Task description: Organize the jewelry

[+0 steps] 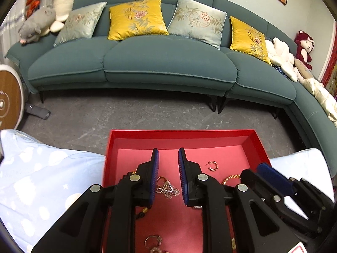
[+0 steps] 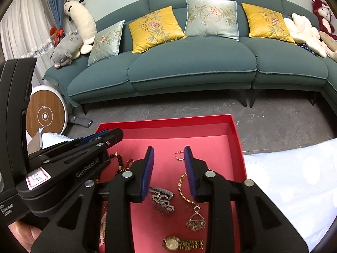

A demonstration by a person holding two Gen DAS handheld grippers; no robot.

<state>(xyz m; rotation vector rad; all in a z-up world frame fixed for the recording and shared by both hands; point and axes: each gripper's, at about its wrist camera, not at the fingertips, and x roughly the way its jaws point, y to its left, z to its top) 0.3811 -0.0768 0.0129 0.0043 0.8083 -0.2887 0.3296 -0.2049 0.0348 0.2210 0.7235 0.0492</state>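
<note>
The red box (image 2: 237, 147) lay open on a pale blue patterned cloth (image 2: 294, 179), its pink floor carrying all the jewelry. Positions below are given relative to the box.

Contents:
- A gold hoop earring (image 2: 180, 156) lay toward the far wall, right of centre.
- A silver link bracelet (image 2: 163, 200) lay at mid-floor.
- A gold chain (image 2: 185, 189) ran just right of the bracelet and ended in a silver filigree pendant (image 2: 195, 221).
- A gold watch (image 2: 182, 243) lay near the near edge.
- A dark bead string (image 2: 119, 161) lay along the left side.
- In the left wrist view, a rose-gold pendant cluster (image 1: 167, 188) lay at mid-floor and a ring (image 1: 152, 240) lay near the near edge.

Surroundings: beyond the far wall of the box lay grey floor, then a teal sofa (image 2: 189, 69) with yellow and pale cushions and plush toys at both ends. A round wood-faced device (image 2: 45, 116) stood beyond the left corner of the box.

Grippers:
- The left gripper (image 1: 168, 175) hovered above the box floor with a narrow gap between its blue pads. Nothing was clamped; the pendant cluster showed below the gap.
- The right gripper (image 2: 168, 168) hovered over the box centre with its jaws parted and empty. The bracelet showed below the gap; whether the right finger touched the chain could not be determined.
- Each gripper partly blocked the other camera's view of one side of the box.
</note>
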